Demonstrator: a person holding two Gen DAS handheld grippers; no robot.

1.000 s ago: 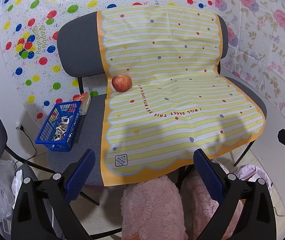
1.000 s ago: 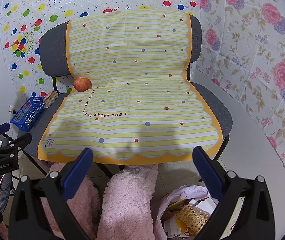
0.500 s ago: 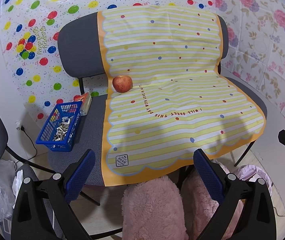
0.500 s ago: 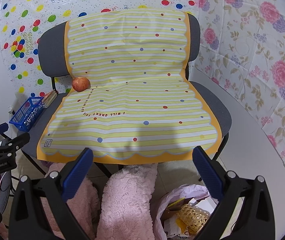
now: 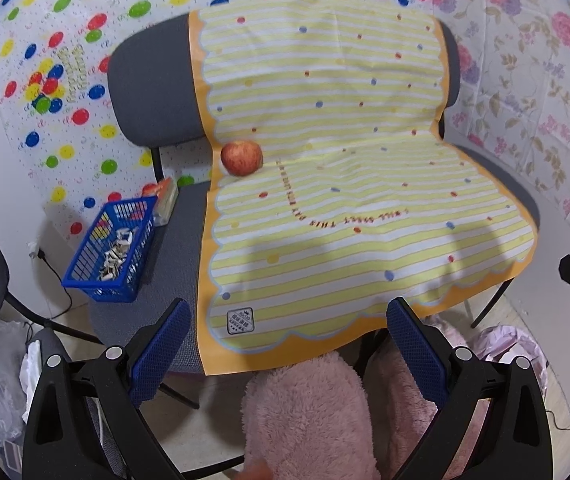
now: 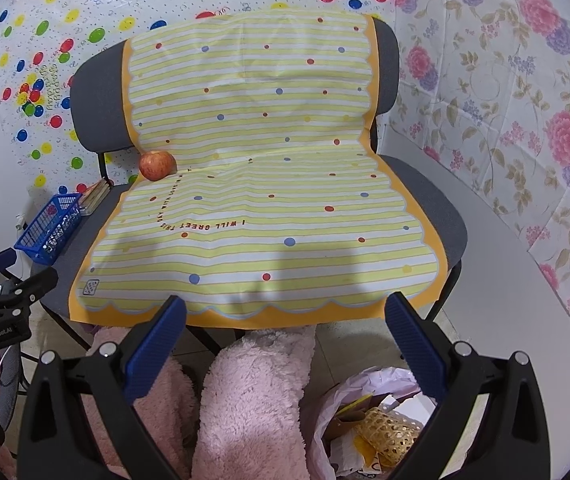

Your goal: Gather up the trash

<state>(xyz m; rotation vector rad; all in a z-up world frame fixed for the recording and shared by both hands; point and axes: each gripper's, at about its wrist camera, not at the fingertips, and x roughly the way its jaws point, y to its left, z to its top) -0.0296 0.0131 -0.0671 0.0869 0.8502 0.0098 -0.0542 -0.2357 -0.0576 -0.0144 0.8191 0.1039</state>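
Both the left gripper (image 5: 285, 338) and right gripper (image 6: 285, 334) hover spread and empty off the chair's front edge, while the trash bag (image 6: 369, 416) sits on the floor below—1 careless reach could nudge the apple (image 5: 241, 157) off the mat's (image 5: 365, 200) back-left corner.

Grey chair (image 6: 425, 200) under striped mat (image 6: 261, 184), dotted wall sheet (image 6: 65, 20), floral sheet (image 6: 525, 100)

left gripper (image 5: 287, 344), right gripper (image 6: 285, 340), jaws spread, empty
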